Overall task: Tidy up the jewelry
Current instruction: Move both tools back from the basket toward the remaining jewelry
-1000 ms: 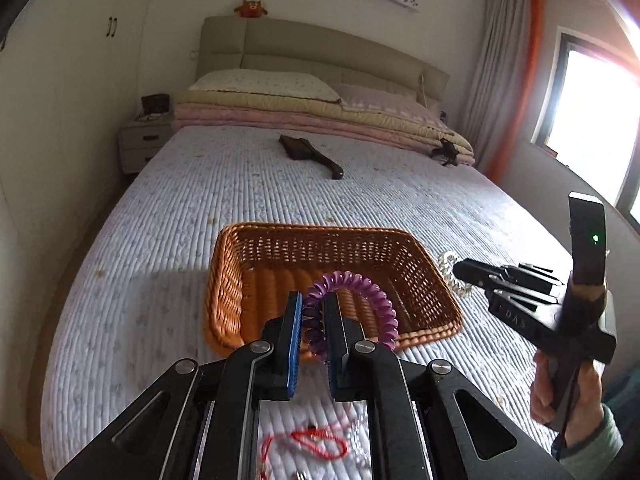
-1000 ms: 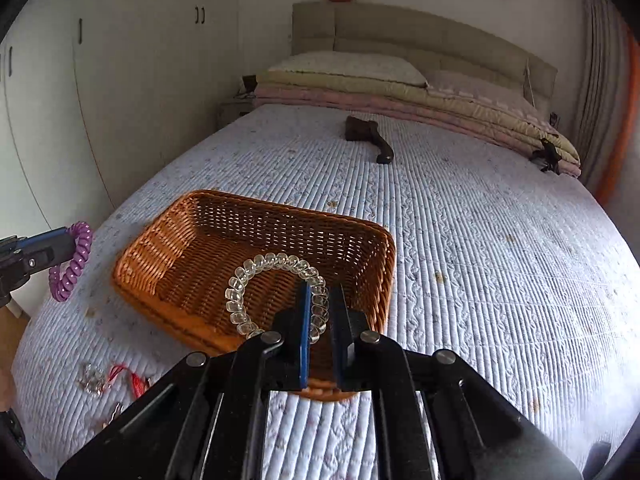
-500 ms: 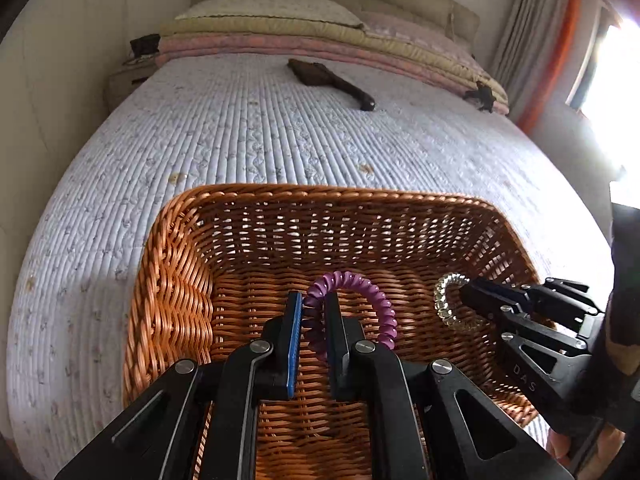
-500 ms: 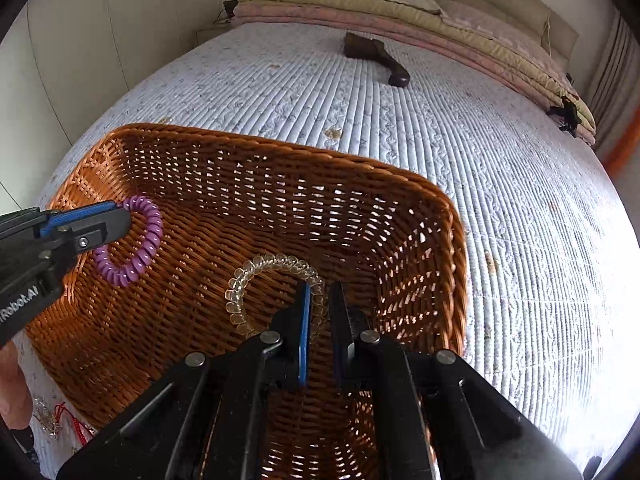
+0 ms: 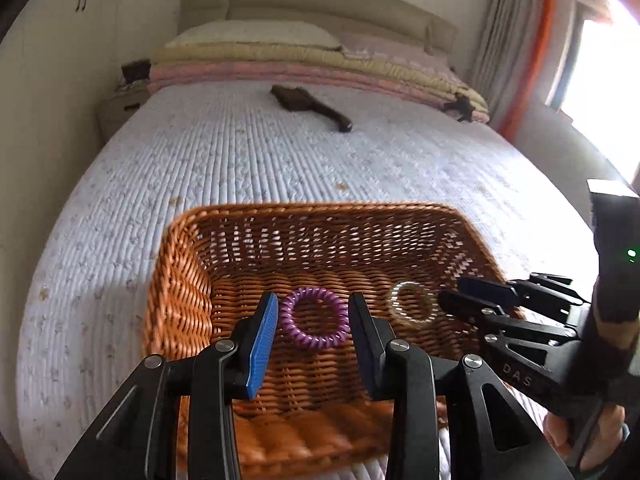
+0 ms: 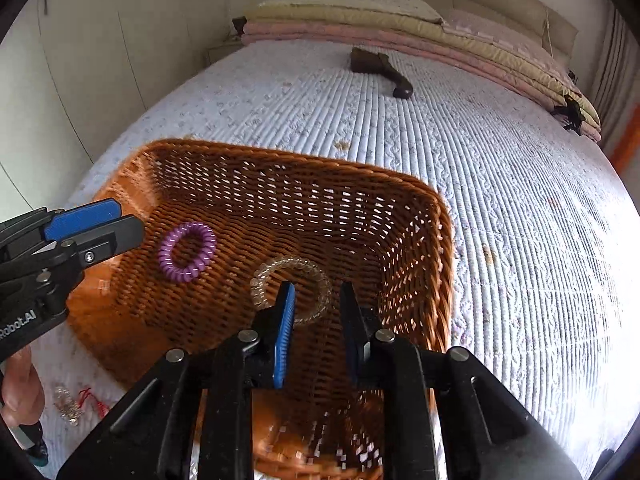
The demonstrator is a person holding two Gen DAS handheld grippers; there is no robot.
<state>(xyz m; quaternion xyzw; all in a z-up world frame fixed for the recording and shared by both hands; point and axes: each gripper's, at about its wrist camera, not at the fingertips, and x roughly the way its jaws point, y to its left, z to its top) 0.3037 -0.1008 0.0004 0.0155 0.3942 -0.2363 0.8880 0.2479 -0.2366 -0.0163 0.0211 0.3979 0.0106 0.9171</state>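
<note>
Left gripper [image 5: 312,340] jaws opening, pads clear of purple coil tie [image 5: 314,317], which lies on basket [image 5: 180,300] floor. Right gripper [image 6: 316,320] jaws opening too; clear bead bracelet [image 6: 291,288] lies loose beneath them, beside tie. Step in hand: release into basket. Next likely: lift both clear, go for red cord [image 6: 94,400] and small trinkets [image 6: 66,402] on bed [image 6: 520,200] beside basket.

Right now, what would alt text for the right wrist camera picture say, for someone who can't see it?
Two hand-held grippers are opening over a wicker basket on a quilted bed: the right gripper above a clear beaded bracelet, the left gripper beside a purple coil bracelet. Both bracelets lie in the basket. A dark brush lies farther up the bed.
</note>
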